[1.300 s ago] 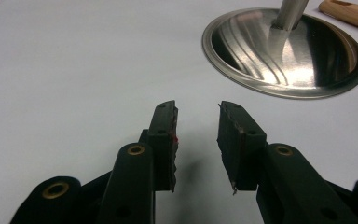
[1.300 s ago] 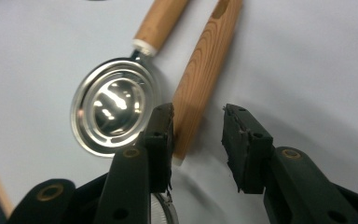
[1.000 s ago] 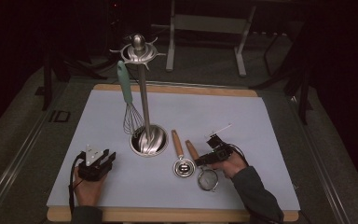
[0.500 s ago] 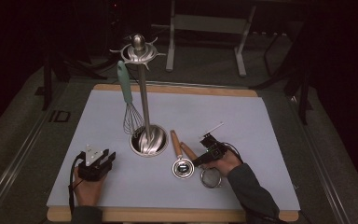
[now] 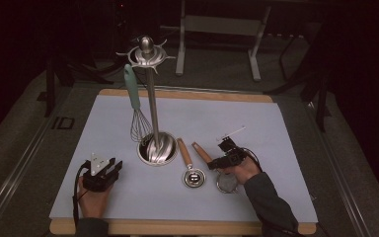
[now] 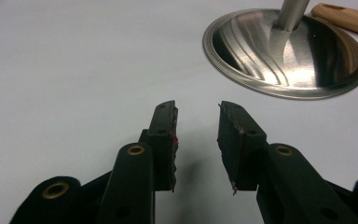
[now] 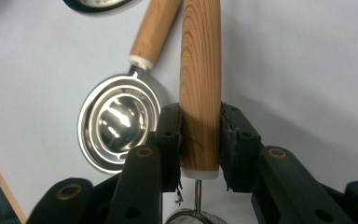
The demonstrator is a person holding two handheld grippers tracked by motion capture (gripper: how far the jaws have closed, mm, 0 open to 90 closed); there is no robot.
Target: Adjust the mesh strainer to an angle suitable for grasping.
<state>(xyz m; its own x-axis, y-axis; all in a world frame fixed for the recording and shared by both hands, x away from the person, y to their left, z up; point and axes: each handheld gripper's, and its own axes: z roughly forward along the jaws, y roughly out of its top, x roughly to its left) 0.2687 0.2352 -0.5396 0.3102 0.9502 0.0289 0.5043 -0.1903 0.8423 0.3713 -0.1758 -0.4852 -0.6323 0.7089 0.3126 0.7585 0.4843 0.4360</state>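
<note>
We see right gripper (image 7: 200,140) just squeezed onto round wooden strainer handle (image 7: 199,84) | left gripper (image 6: 196,135) at 8 o'clock, jaws apart, empty

One stand (image 5: 154,148), one whisk (image 5: 137,111), one strainer (image 5: 225,181), one ladle (image 5: 193,175).

Wood-grain tan handle (image 7: 200,84); shiny steel scoop (image 7: 119,122); teal whisk handle (image 5: 132,89); black tongs (image 7: 199,140).
</note>
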